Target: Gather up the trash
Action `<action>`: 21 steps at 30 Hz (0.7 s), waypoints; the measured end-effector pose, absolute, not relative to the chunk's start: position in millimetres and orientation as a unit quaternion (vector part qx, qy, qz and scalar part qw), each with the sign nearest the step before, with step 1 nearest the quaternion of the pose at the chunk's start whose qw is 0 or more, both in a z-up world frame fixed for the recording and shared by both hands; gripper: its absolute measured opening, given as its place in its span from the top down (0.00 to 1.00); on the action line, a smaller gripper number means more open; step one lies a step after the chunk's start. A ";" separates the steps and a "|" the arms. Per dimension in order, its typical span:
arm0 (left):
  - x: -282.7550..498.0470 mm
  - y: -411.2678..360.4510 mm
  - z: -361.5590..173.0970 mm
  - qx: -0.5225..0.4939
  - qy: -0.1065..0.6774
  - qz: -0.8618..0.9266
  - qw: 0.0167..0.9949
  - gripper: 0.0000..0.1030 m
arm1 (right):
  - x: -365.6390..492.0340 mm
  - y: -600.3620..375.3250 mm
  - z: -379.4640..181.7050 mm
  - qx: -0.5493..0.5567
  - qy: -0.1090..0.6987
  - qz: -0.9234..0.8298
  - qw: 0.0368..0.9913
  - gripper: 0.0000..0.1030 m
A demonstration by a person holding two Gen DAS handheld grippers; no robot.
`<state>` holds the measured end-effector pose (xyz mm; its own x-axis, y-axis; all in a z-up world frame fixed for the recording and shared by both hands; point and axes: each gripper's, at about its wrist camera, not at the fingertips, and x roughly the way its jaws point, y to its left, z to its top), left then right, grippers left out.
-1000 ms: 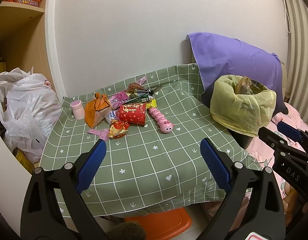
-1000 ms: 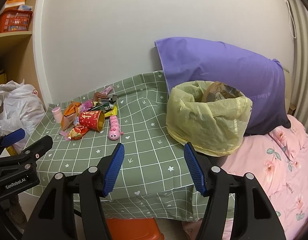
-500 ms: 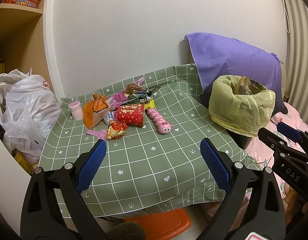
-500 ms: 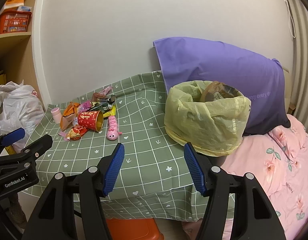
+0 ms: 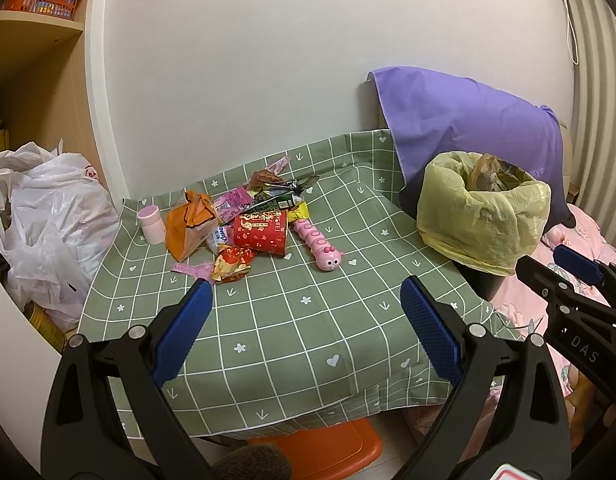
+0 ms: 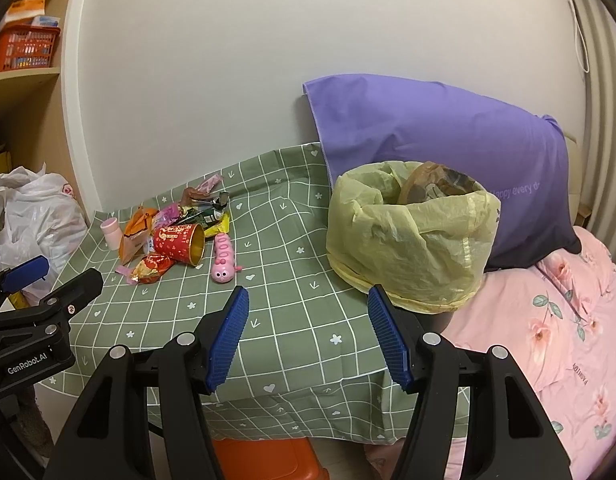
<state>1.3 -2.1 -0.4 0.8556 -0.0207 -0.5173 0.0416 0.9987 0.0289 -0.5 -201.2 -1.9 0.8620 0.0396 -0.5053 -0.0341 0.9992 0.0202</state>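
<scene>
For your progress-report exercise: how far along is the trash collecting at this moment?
Done: some waste already sits in the yellow-lined bin. In hand: nothing; left tongs and right tongs are open and empty. Left: the wrapper pile and red cup on the tablecloth.

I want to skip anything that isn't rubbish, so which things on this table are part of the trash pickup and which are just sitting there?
Part of the job:
- crumpled orange snack bag
- red paper cup on its side
- red-gold foil wrapper
- yellow-lined trash bin

Probably just lying about:
- pink caterpillar toy
- small pink bottle
- purple pillow
- white plastic bag
</scene>
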 end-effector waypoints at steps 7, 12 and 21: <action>3.4 -2.7 -0.2 0.019 0.269 -0.017 0.963 0.12 | 0.1 -201.5 -2.5 0.006 0.262 0.019 0.965 0.43; 6.5 -1.7 -1.7 0.016 0.273 -0.017 0.962 0.12 | 1.3 -201.4 -2.8 0.004 0.263 0.018 0.965 0.43; 26.2 9.9 -13.7 0.006 0.278 -0.015 0.960 0.12 | 22.5 -199.8 -5.9 -0.001 0.271 0.007 0.963 0.43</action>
<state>26.2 9.9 -13.7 0.8448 -0.0251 -0.5345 0.0319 0.9995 0.0035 22.5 -199.8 -6.0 0.8535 0.0130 -0.5210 -0.0143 0.9999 0.0015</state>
